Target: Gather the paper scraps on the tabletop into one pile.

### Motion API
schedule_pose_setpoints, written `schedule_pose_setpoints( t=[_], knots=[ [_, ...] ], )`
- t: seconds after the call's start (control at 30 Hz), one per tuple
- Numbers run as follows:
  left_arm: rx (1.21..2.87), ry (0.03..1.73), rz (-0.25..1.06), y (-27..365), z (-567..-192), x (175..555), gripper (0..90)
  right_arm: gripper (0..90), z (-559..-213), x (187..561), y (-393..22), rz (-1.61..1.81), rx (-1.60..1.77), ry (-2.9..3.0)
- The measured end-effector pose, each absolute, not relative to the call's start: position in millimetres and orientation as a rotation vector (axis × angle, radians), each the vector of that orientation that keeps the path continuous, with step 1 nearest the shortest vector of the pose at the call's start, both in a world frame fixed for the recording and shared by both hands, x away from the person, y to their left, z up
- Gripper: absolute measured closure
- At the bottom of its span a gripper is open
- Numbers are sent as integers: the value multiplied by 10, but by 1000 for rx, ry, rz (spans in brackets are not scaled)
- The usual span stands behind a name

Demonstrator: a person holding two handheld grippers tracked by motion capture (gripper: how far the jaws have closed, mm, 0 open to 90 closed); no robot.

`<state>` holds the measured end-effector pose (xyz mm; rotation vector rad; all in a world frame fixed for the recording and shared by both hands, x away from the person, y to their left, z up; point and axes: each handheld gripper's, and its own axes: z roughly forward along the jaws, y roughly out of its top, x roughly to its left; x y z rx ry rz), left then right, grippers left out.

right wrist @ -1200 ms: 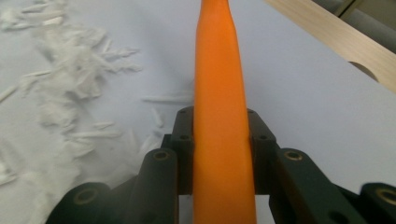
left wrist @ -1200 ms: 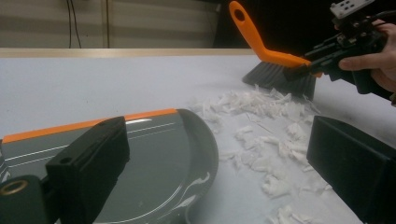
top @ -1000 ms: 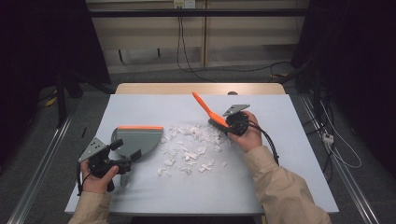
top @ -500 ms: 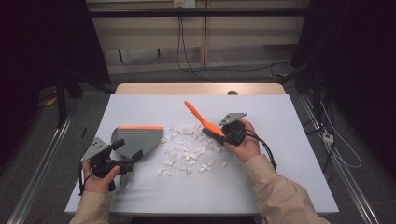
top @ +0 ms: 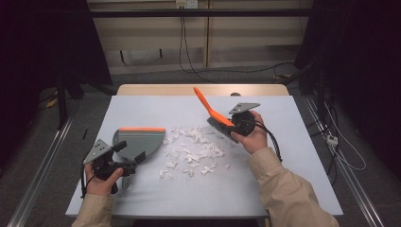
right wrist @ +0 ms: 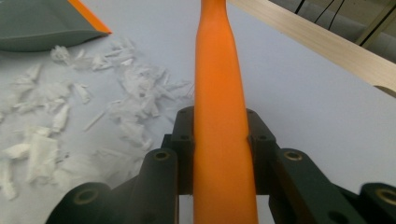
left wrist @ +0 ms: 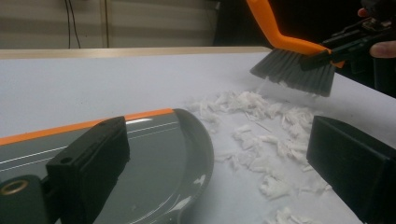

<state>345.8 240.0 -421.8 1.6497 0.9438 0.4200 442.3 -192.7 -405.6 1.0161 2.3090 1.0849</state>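
Observation:
A grey dustpan [top: 142, 140] with an orange lip lies at the table's left, its mouth toward a heap of white paper scraps [top: 194, 150]. My left gripper [top: 130, 152] sits at the pan's near edge. In the left gripper view its jaws stand wide apart, one over the dustpan [left wrist: 154, 154], the other beside the scraps [left wrist: 261, 140], pressing on nothing. My right gripper [top: 236, 124] is shut on the orange handle of a brush [top: 213, 113]. The brush's grey bristles [left wrist: 294, 72] hang just above the far right side of the scraps. The handle [right wrist: 219, 93] runs straight up between the right jaws.
A pale sheet covers the table, whose wooden far edge [top: 198, 89] shows behind the brush. Bare sheet lies at the right [top: 293, 142] and along the front [top: 198, 198]. Metal rails [top: 38, 170] and cables on the floor flank the table.
The right hand swung the brush left and down toward the scraps, then drew it back up and to the right. The left hand and the dustpan stayed put.

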Motion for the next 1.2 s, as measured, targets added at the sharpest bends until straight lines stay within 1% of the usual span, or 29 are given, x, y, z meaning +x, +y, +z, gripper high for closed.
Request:
schedule_pose_setpoints(
  t=[0.27, 0.33, 0.47, 0.63, 1.0, 1.2],
  knots=[
    [1649, 955, 421, 2405, -4226, 3469, 57, 715, -4142, 4684, -1831, 1057, 1016, 2298],
    [1649, 958, 423, 2411, -4232, 3472, 57, 715, -4205, 4768, -1734, 1045, 1010, 2308],
    [1648, 962, 424, 2414, -4236, 3474, 58, 715, -4299, 4820, -1576, 1035, 976, 2348],
    [1650, 962, 425, 2414, -4238, 3474, 58, 714, -4296, 4764, -1471, 1016, 892, 2396],
    [1650, 956, 428, 2401, -4235, 3466, 59, 715, -4245, 4444, -1525, 1065, 738, 2521],
    [1652, 953, 429, 2399, -4229, 3461, 59, 715, -4119, 4308, -1574, 1112, 701, 2524]
  ],
)
